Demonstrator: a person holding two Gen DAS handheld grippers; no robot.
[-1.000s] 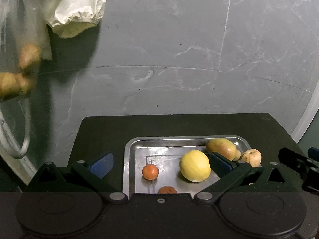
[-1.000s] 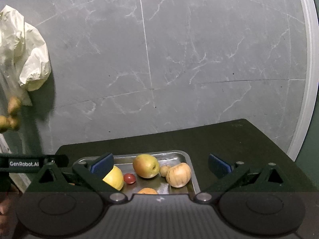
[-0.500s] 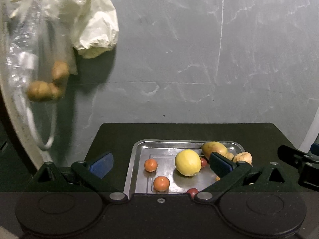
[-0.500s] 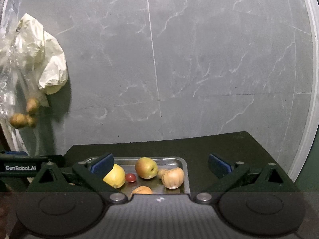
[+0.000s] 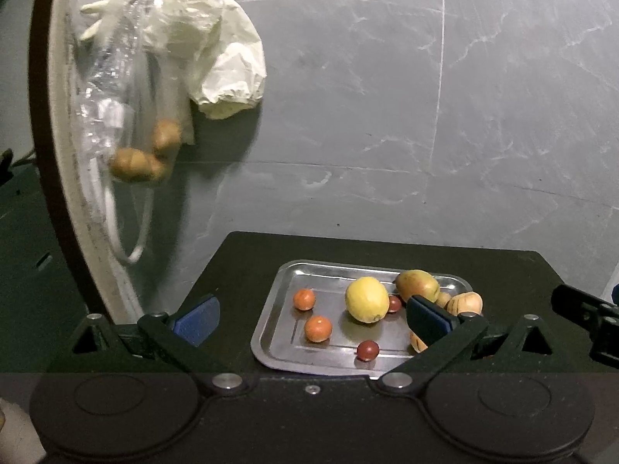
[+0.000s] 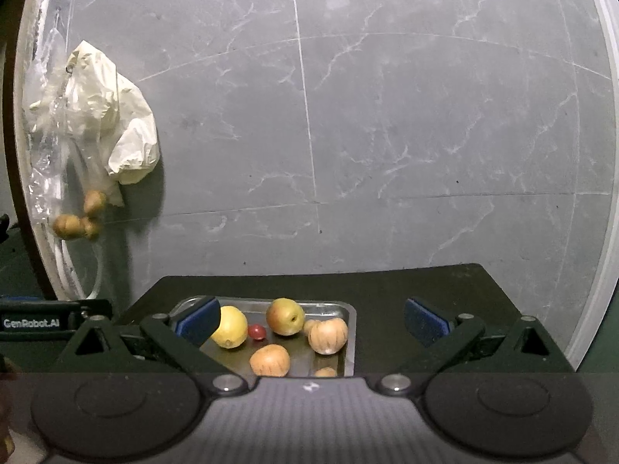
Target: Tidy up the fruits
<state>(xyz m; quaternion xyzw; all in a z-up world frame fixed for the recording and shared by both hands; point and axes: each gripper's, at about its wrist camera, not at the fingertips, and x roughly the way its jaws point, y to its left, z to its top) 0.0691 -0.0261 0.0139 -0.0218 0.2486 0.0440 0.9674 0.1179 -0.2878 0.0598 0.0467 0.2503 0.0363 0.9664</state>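
I see both tongs released, holding nothing: left tongs [image 5: 311,315] and right tongs [image 6: 313,319] hang above the near edge of the tray [image 5: 271,332] on the black bench [image 5: 247,263]. In the tray lie a lemon [image 5: 366,299], an apple [image 6: 285,316], two oranges [image 5: 318,328] and small red fruits [image 5: 367,350].
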